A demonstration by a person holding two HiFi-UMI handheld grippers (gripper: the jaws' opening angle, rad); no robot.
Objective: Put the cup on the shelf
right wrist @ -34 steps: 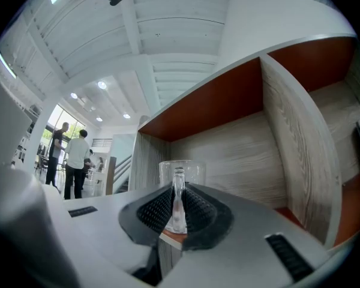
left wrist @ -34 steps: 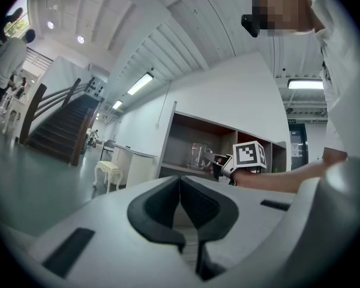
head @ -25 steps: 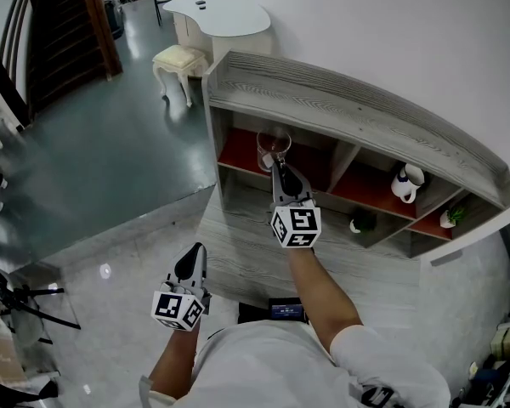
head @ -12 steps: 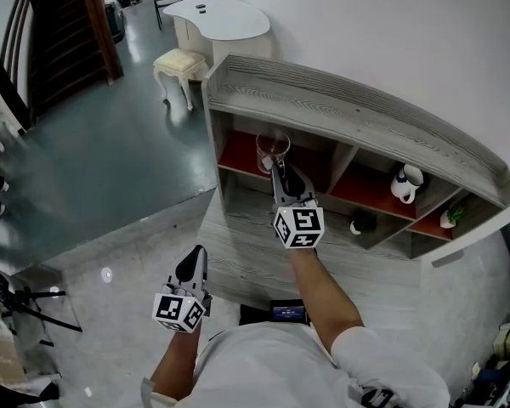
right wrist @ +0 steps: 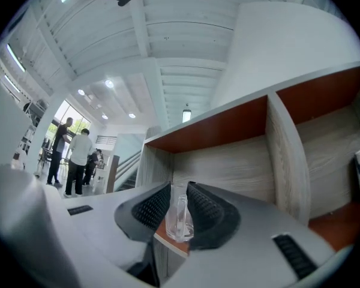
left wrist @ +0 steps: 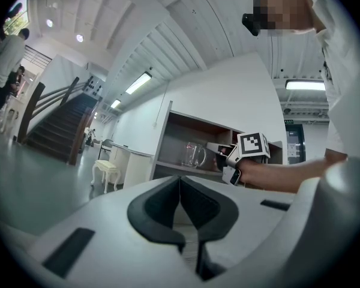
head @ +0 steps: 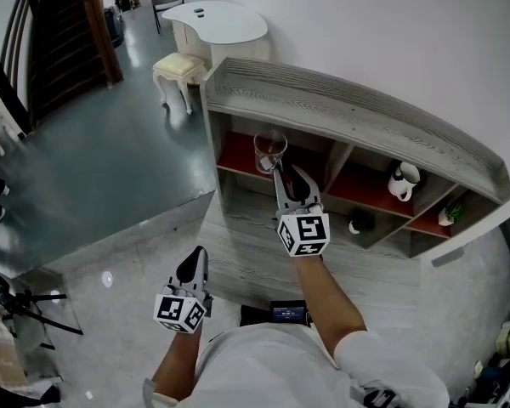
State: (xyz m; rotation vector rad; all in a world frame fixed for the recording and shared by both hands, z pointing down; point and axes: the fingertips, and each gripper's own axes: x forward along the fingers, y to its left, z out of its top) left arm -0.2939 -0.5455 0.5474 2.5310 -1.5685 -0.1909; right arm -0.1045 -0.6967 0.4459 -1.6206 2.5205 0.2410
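A clear glass cup (head: pixel 270 150) with a handle stands upright on the red floor of the leftmost upper compartment of the grey wooden shelf (head: pixel 348 109). My right gripper (head: pixel 289 173) hovers just in front of it, open, its jaws spread to either side. In the right gripper view the cup (right wrist: pixel 179 219) shows in the gap just beyond the dark ribbed pads (right wrist: pixel 207 212), standing on its own. From the left gripper view the cup (left wrist: pixel 193 155) stands apart from the right gripper. My left gripper (head: pixel 193 260) hangs low near my body, shut and empty.
A white jug (head: pixel 405 181), a dark object (head: pixel 361 223) and a small plant (head: pixel 450 217) occupy the compartments to the right. A divider (right wrist: pixel 288 161) walls off the cup's compartment. A white table (head: pixel 217 17) and stool (head: pixel 180 62) stand left of the shelf. People (right wrist: pixel 78 155) stand far off.
My right gripper's jaws have opened off the cup and drawn back a little from the shelf. The cup stays standing in the compartment. My left gripper has not moved.
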